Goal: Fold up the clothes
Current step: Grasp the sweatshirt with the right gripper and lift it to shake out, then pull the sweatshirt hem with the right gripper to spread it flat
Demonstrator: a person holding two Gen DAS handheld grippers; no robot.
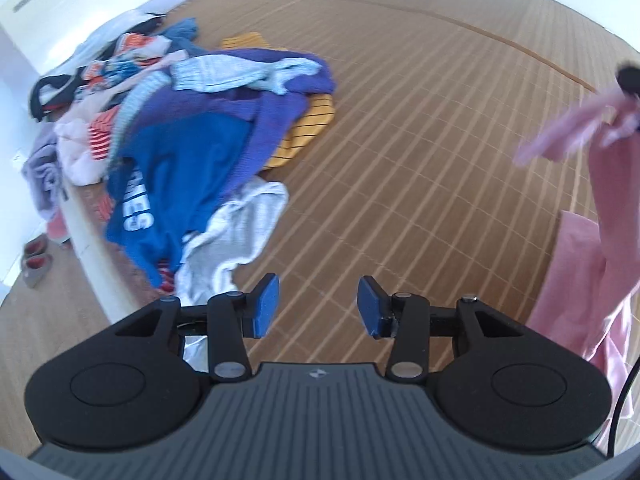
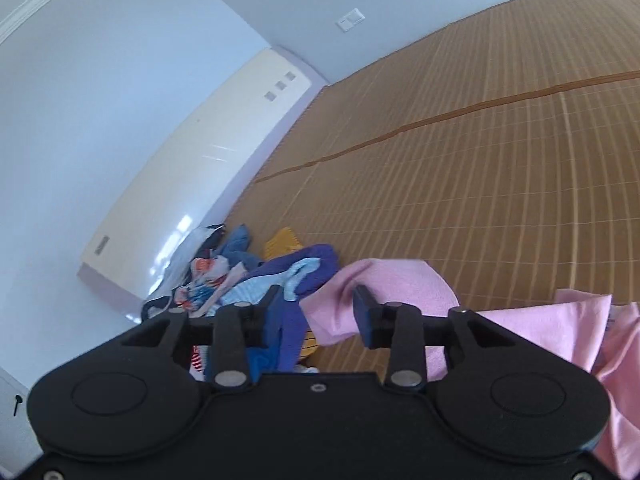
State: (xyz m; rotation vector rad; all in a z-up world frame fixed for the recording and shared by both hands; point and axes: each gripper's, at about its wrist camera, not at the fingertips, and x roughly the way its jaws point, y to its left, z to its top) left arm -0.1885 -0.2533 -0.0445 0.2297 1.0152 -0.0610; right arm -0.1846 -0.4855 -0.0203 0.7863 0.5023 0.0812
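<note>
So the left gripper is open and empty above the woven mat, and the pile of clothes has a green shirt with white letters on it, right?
Nearly. The shirt with white letters is blue, not green, as the left wrist view shows. The rest holds: the left gripper is open and empty above the woven mat, and the shirt lies in the pile of clothes.

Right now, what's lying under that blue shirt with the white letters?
Under the blue shirt, a white-grey garment sticks out at its lower edge, with red-and-white striped fabric beside it. The shirt covers the rest, so what else lies beneath cannot be seen.
</note>
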